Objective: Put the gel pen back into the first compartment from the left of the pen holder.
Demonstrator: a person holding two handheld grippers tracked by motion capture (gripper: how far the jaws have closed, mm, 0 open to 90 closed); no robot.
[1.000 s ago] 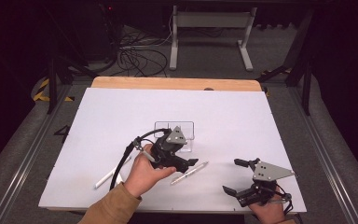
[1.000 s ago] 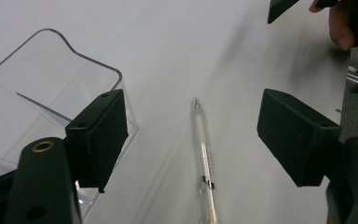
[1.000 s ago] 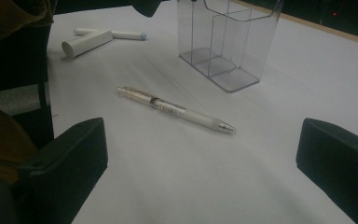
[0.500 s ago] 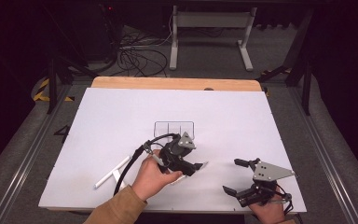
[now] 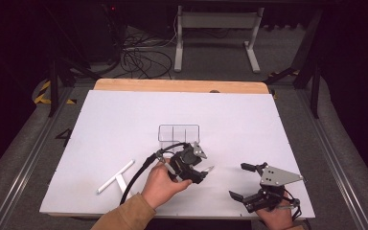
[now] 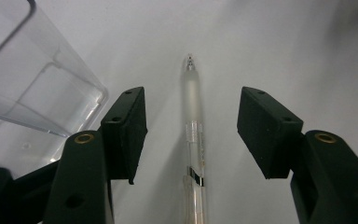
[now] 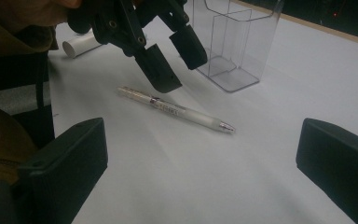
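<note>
A: Left gripper view: left gripper (image 6: 192,133) straddles the pen (image 6: 193,140), which lies flat on the white counter (image 6: 284,51). Fingers (image 6: 126,128) have just been closing, half-wide, pads not touching.

B: Risk?

A: The barrel is smooth, round, frosted plastic; an off-centre pinch could roll or squirt it. The clear rigid organizer (image 6: 32,93) sits just left of the left finger, so a knock is possible.

B: Right gripper (image 7: 200,172)?

A: Wide, nothing between.

1. Your right gripper (image 7: 205,163) holds its jaws wide apart, nothing between them.
2. A clear pen (image 7: 176,110) lies flat on the white table (image 7: 261,93).
3. Your left gripper (image 7: 175,63) hovers just above the pen, jaws apart.
4. A clear box (image 7: 235,42) stands behind.
</note>
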